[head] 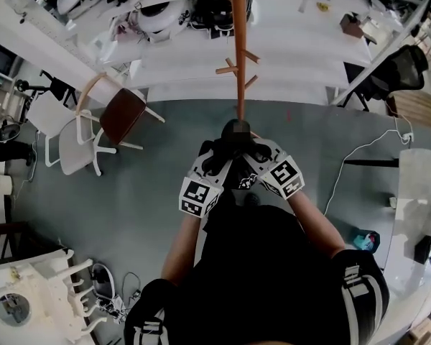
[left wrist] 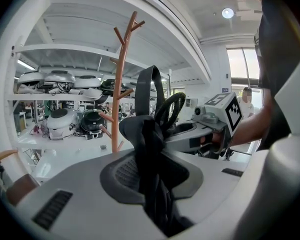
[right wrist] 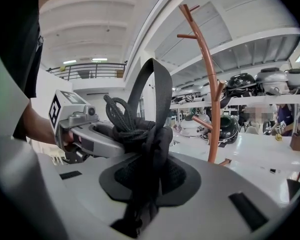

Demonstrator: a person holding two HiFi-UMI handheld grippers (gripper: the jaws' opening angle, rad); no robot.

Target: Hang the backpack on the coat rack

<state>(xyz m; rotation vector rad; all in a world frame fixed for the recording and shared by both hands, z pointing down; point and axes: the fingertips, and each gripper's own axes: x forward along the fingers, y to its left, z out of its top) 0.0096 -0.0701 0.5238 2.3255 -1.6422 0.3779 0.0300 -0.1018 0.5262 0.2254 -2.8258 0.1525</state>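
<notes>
Both grippers hold a black backpack (head: pixel 262 264) by its top, and its body hangs down in front of the person. My left gripper (head: pixel 217 157) is shut on black fabric of the backpack top (left wrist: pixel 150 149). My right gripper (head: pixel 253 157) is shut on the backpack fabric (right wrist: pixel 147 149) beside it. The carry loop (left wrist: pixel 149 86) stands up above the jaws, also seen as the loop (right wrist: pixel 157 81) in the right gripper view. The orange wooden coat rack (head: pixel 238 49) stands straight ahead, its pegs (head: pixel 228 68) bare. It shows as the coat rack (left wrist: pixel 119 79) and the coat rack (right wrist: pixel 210 84) in the gripper views.
A wooden chair (head: pixel 118 113) and a white chair (head: pixel 72 142) stand to the left of the rack. White shelving with helmets (head: pixel 161 13) runs behind it. A black office chair (head: pixel 402 70) stands at the right, and a white cable (head: pixel 359 157) lies across the grey floor.
</notes>
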